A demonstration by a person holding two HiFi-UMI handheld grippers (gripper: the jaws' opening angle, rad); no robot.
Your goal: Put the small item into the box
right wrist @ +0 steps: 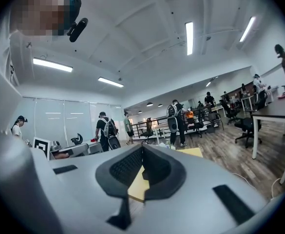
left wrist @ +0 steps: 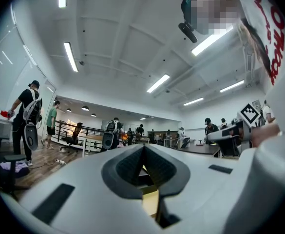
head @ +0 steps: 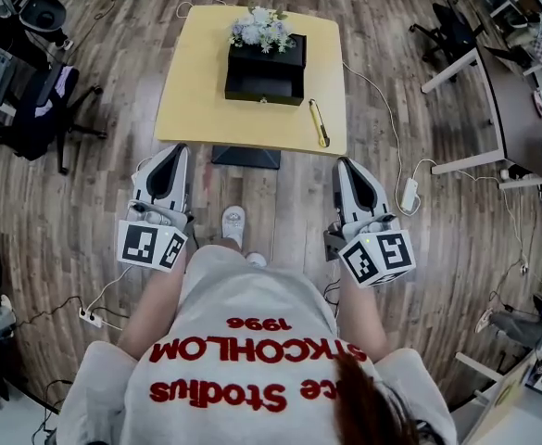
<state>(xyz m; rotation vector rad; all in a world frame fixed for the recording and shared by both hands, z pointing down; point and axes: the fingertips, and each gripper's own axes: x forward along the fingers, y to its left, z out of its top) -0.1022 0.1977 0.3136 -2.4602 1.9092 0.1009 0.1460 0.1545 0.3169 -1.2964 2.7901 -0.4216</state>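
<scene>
Tools hovering off near edge of tabletop (head: 196, 82), left tool (head: 170, 156) and right tool (head: 350, 167) pressed together, empty, seemingly pre-approach; small item (head: 319, 122) lying at right edge beside box (head: 265, 70).

A black open-fronted box (head: 265, 68) bearing pale flowers (head: 260, 28) sits on a square yellow table (head: 196, 95), with a slim yellow item (head: 319, 123) near it.

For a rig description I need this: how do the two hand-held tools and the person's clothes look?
The left tool and right tool have pale grey shells with black ribbed pads. Each carries a white cube with black square markers. The person wears a light top with red lettering.
</scene>
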